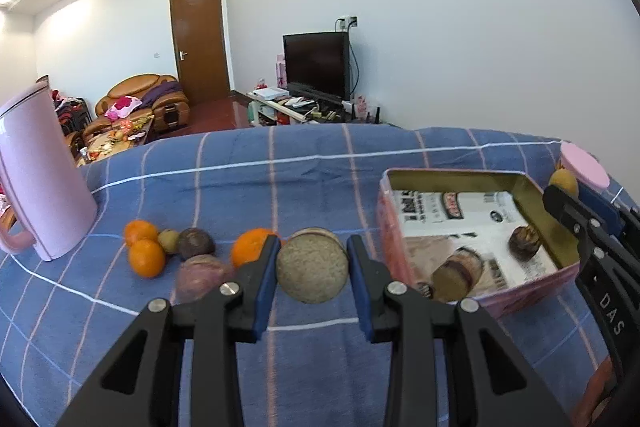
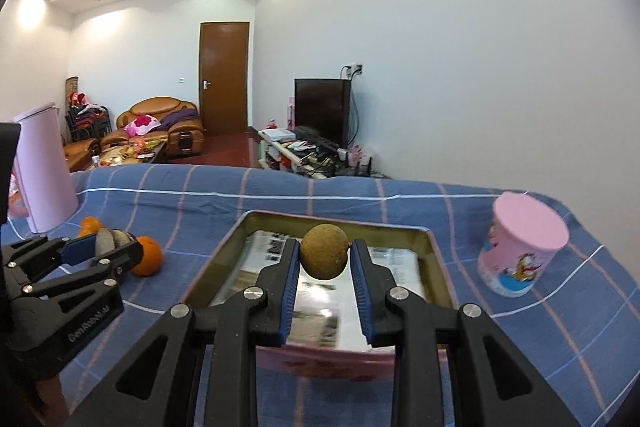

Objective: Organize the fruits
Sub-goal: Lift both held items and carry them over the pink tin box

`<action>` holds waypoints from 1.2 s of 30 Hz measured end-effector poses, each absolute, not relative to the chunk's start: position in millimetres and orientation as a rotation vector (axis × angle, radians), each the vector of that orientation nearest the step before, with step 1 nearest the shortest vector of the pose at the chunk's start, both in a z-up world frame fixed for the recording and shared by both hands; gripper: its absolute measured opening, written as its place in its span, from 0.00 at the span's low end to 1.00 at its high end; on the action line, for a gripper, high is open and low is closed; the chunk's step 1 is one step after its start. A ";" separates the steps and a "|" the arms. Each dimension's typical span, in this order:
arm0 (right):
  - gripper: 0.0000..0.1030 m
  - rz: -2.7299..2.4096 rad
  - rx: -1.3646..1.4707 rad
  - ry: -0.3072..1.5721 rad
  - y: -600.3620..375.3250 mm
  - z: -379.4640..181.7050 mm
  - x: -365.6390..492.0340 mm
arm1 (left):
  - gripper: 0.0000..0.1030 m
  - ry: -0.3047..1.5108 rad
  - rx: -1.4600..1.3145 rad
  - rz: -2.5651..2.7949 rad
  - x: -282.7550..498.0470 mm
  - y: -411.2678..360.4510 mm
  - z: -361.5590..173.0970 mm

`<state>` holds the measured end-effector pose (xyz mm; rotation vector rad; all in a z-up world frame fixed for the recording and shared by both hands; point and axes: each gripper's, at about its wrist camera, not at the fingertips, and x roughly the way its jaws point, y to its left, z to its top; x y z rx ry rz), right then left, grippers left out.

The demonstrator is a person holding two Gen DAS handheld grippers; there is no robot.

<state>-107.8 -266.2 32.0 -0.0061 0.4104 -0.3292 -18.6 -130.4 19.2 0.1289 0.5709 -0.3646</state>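
At nine o'clock on the worktop (image 1: pixel 312 163), over the blue checked cloth, a pink jug (image 1: pixel 38 179) stood upright. Just at its three o'clock lay a loose cluster of fruit: two oranges (image 1: pixel 146 257) touching each other, a small brownish fruit (image 1: pixel 168 239), then two dark purple fruits (image 1: pixel 195 243). A third orange (image 1: pixel 250 247) sat half hidden behind my left finger.

My left gripper (image 1: pixel 313 267) was clamped on a round, grey-green cut fruit (image 1: pixel 312 269), its flat pale face turned toward me, both blue pads pressed against its sides. I held it above the cloth, between the fruit cluster and the tin.

At three o'clock from it sat the open pink tin (image 1: pixel 476 175), lined with printed paper, with two dark cut pieces (image 1: pixel 524 242) already lying inside.

My right gripper (image 2: pixel 325 255) was closed on a small round brown fruit (image 2: pixel 324 251), held over the tin's near half, clear of the paper below.

At three o'clock of the tin, well apart from it, a pink cartoon cup (image 2: pixel 524 251) stood on the cloth with its pink lid on.
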 end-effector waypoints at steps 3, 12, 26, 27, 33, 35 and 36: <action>0.27 -0.352 -0.001 0.405 -280.0 34.6 -109.9 | 0.35 0.564 0.128 -0.383 -19.3 -144.2 20.8; 0.27 -0.425 0.057 0.413 -330.6 35.5 -111.9 | 0.35 0.563 0.137 -0.437 -20.3 -195.9 22.8; 0.27 -0.350 0.142 0.541 -350.0 14.1 -83.8 | 0.35 0.574 0.191 -0.498 -15.4 -238.9 13.4; 0.27 -0.341 0.141 0.549 -348.5 12.6 -82.2 | 0.35 0.573 0.195 -0.496 -14.9 -238.8 12.4; 0.27 -0.319 0.139 0.577 -344.8 8.3 -79.1 | 0.35 0.585 0.202 -0.485 -9.6 -242.3 9.7; 0.27 -0.318 0.144 0.582 -347.0 7.8 -78.6 | 0.35 0.587 0.204 -0.488 -8.9 -243.0 9.3; 0.27 -0.315 0.146 0.584 -347.0 7.6 -78.8 | 0.35 0.586 0.205 -0.489 -9.0 -243.9 9.5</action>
